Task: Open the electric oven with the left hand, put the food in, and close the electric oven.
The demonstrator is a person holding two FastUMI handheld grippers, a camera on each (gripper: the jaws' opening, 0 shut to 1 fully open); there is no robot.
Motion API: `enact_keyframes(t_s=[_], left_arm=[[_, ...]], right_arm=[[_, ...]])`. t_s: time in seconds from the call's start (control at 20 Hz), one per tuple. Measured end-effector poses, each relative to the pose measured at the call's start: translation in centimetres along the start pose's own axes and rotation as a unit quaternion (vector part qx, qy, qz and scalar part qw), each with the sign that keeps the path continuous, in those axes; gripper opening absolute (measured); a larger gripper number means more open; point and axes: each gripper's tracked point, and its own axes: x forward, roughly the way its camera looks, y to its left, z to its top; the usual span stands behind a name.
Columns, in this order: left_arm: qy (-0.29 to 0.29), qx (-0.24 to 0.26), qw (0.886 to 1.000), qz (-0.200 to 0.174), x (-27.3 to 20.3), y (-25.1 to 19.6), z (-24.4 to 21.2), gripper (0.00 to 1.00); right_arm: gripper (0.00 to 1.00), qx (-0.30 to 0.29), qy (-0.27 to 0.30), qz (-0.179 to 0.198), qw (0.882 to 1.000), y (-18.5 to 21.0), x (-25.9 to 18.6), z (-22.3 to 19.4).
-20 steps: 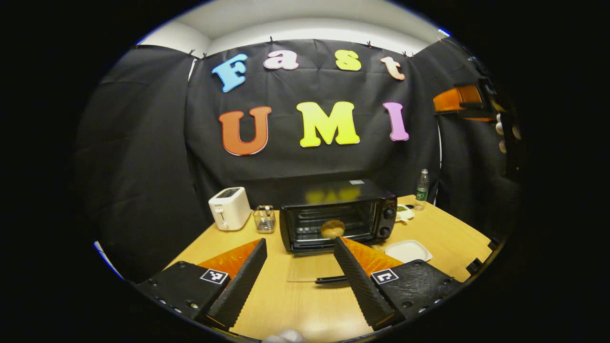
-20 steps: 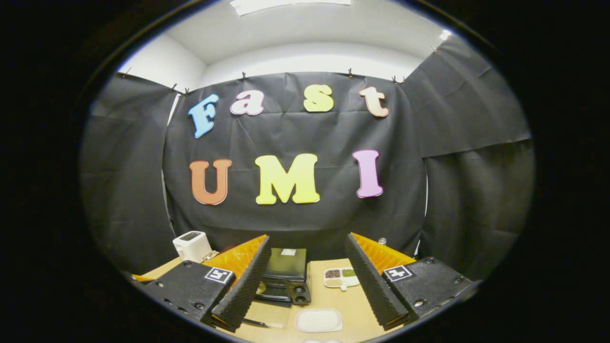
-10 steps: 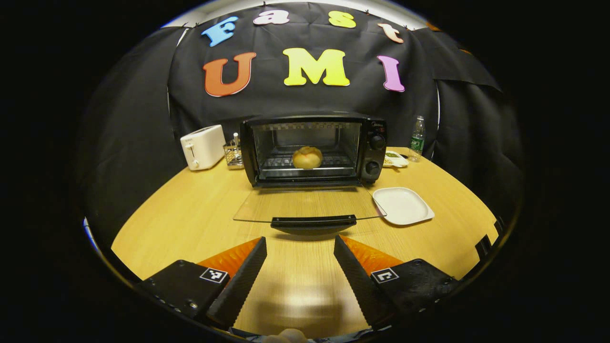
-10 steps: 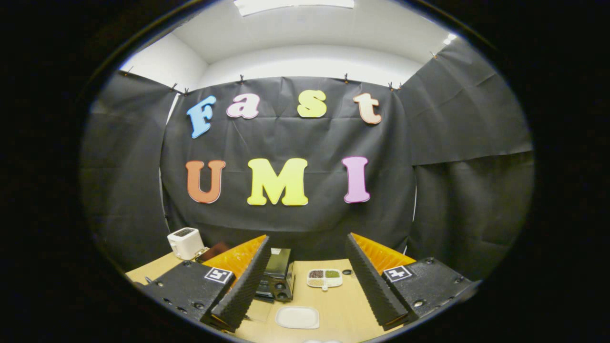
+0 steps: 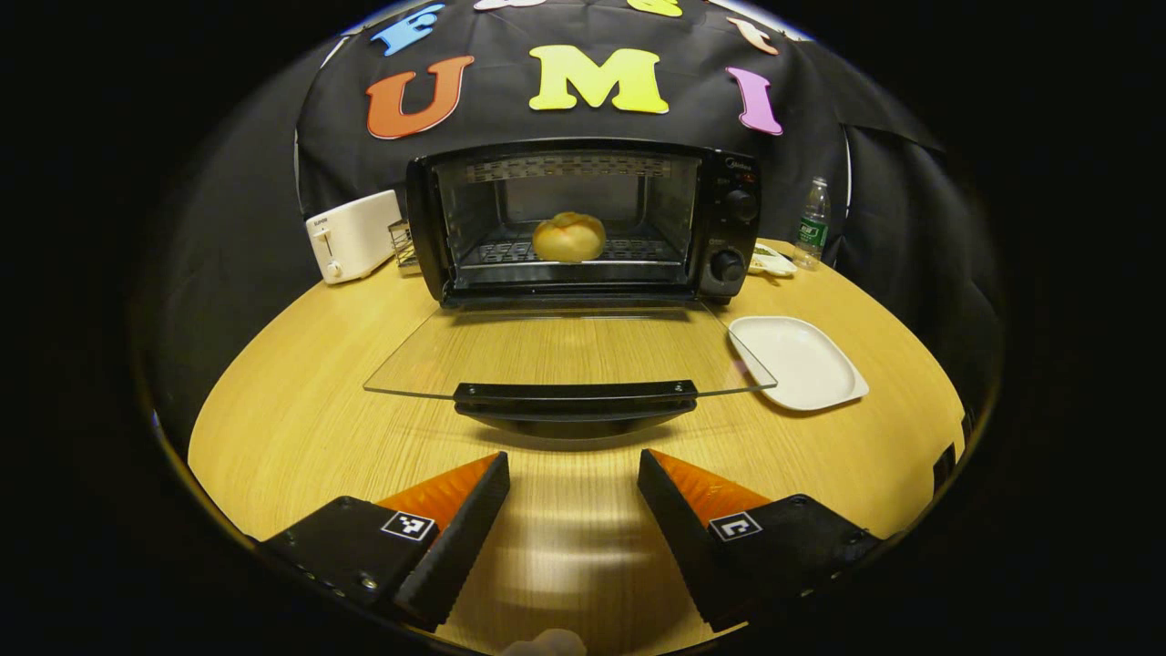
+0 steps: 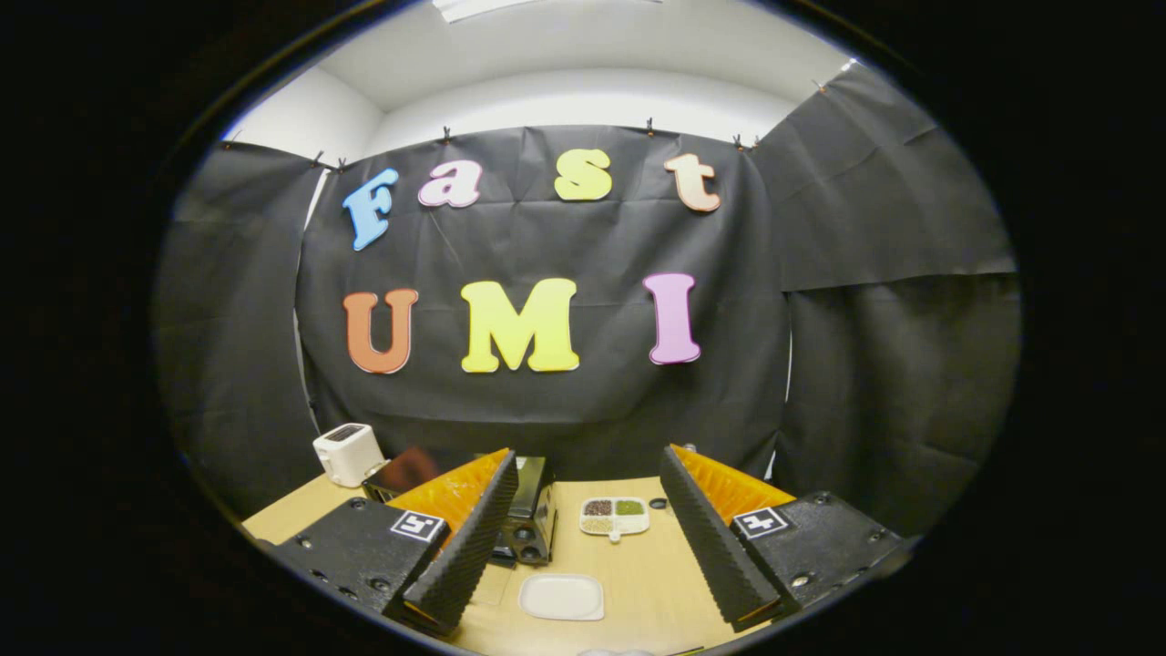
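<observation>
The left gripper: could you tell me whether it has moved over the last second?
Yes. The left gripper has dropped and come closer to the oven, whose open door's handle now lies just ahead of its open fingers.

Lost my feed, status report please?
Left gripper open, short of door handle. Right gripper open, empty. Bun inside oven, door down. Nothing between jaws and handle.
</observation>
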Motion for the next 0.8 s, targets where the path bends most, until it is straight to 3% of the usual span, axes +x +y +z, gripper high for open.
enact_keyframes(t_s=[0.05, 0.15, 0.35, 0.45, 0.5, 0.8], left_arm=[[0.009, -0.004, 1.000, 0.001, 0.3, 0.1, -0.4, 0.94], [0.010, 0.001, 1.000, 0.001, 0.8, -0.1, -0.4, 0.94], [0.000, 0.010, 1.000, 0.001, 2.2, 0.1, 0.7, 0.94], [0.000, 0.007, 1.000, 0.003, 2.0, 0.1, 0.8, 0.94], [-0.002, 0.009, 1.000, 0.003, 1.9, 0.1, 1.0, 0.94], [-0.028, 0.007, 1.000, 0.001, 0.5, 0.1, 4.4, 0.93]], right_arm=[[1.00, -0.003, 0.001, -0.001, 1.000, -0.1, 0.2, 0.0], [0.96, -0.005, 0.004, 0.000, 1.000, -0.1, 0.6, -0.3], [1.00, -0.004, 0.017, 0.004, 1.000, 0.1, 1.1, -1.3], [0.96, -0.004, 0.022, 0.007, 1.000, 0.2, 1.2, -1.6], [1.00, -0.005, 0.022, 0.007, 1.000, 0.1, 1.4, -1.6], [1.00, 0.004, 0.023, 0.006, 1.000, -0.4, 1.4, -1.4]])
